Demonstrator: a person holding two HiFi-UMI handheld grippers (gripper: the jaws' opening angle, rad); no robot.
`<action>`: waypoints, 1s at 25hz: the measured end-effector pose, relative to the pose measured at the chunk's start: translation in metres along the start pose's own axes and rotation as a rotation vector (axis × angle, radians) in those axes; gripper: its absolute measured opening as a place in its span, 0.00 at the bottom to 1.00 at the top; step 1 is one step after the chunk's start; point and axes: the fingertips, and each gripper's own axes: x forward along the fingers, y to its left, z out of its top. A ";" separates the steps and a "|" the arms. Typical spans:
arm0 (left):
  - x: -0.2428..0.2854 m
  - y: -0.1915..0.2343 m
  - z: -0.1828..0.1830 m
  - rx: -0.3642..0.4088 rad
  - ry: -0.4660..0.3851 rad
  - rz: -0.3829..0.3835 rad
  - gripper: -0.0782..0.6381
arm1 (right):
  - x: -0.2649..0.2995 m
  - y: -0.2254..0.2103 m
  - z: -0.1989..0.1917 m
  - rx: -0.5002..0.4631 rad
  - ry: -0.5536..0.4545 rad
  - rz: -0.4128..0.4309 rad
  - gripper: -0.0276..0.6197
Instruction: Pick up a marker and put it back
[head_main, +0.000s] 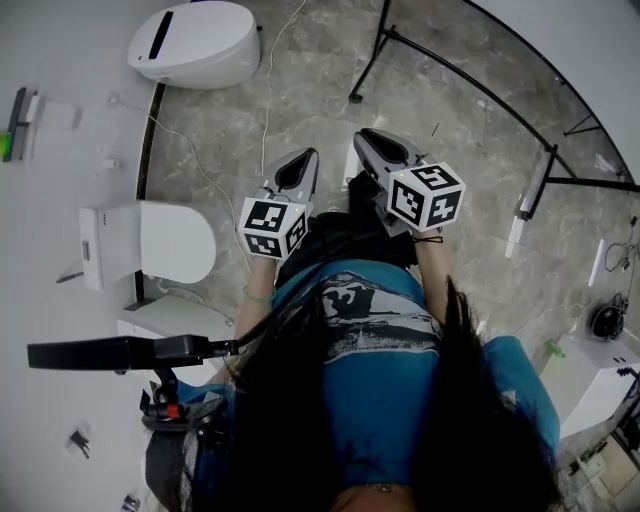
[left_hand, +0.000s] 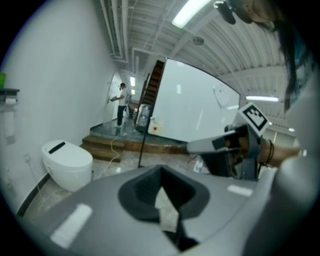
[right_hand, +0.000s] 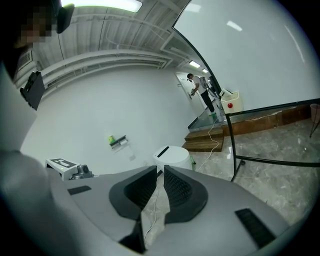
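No marker shows clearly in any view. My left gripper is held in front of the person over the marble floor; in its own view the left gripper has its jaw tips together, with nothing between them. My right gripper is beside it, slightly further forward. In the right gripper view, the right gripper has its jaws a thin slit apart and empty. A small wall shelf with a green item hangs on the white wall, also seen as the shelf at the far left.
A white toilet stands by the wall, and a second white fixture is nearer. The whiteboard's black stand crosses the floor ahead. A cable trails over the floor. A person stands far off by steps.
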 end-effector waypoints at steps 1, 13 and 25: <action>-0.006 -0.004 -0.004 -0.006 -0.002 -0.003 0.11 | -0.005 0.005 -0.006 -0.004 0.007 -0.004 0.12; -0.036 -0.039 -0.007 0.004 -0.060 -0.028 0.11 | -0.045 0.038 -0.023 -0.066 0.002 -0.006 0.12; -0.022 -0.095 0.000 0.021 -0.065 -0.053 0.11 | -0.092 0.020 -0.026 -0.064 -0.006 -0.008 0.12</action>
